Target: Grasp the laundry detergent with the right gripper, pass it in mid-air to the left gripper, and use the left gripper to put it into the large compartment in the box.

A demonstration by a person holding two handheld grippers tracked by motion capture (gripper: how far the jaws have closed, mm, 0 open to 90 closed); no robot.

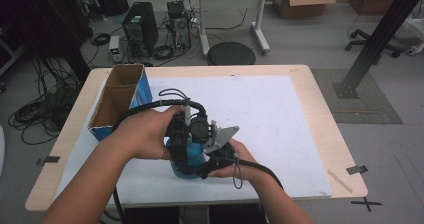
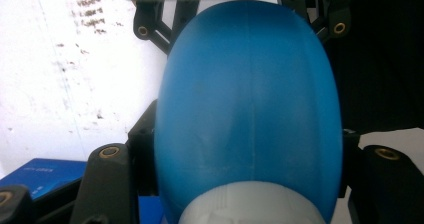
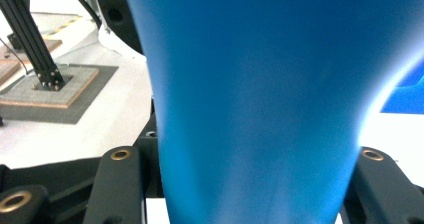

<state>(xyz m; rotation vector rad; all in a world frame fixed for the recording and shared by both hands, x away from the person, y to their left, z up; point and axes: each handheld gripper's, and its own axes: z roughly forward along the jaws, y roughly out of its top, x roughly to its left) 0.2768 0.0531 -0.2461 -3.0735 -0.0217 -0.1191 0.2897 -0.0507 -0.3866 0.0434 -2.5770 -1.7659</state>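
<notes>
At the left edge of the table (image 1: 310,89) stands an open cardboard box (image 1: 119,100) with blue sides, two empty compartments showing. To its right, near the front edge and on the white sheet (image 1: 270,119), both hands meet around a blue bottle (image 1: 186,163).

The left gripper (image 1: 176,134) comes in from the box side. In the left gripper view the bottle (image 2: 247,109) sits squarely between the jaws, which press on its flanks; its long axis runs straight away along the jaws, the pale cap end (image 2: 250,204) nearest the camera and the rounded base farthest.

The right gripper (image 1: 220,149) reaches in from the other side. In the right gripper view the bottle (image 3: 265,104) widens upward between the jaws, which seem clamped on its narrower part.

Both grippers are equally near, each already on the bottle. From above its body is mostly hidden, so whether it stands or tilts I cannot tell. The box lies up and to the left of it, nearer the left hand (image 1: 142,134).
</notes>
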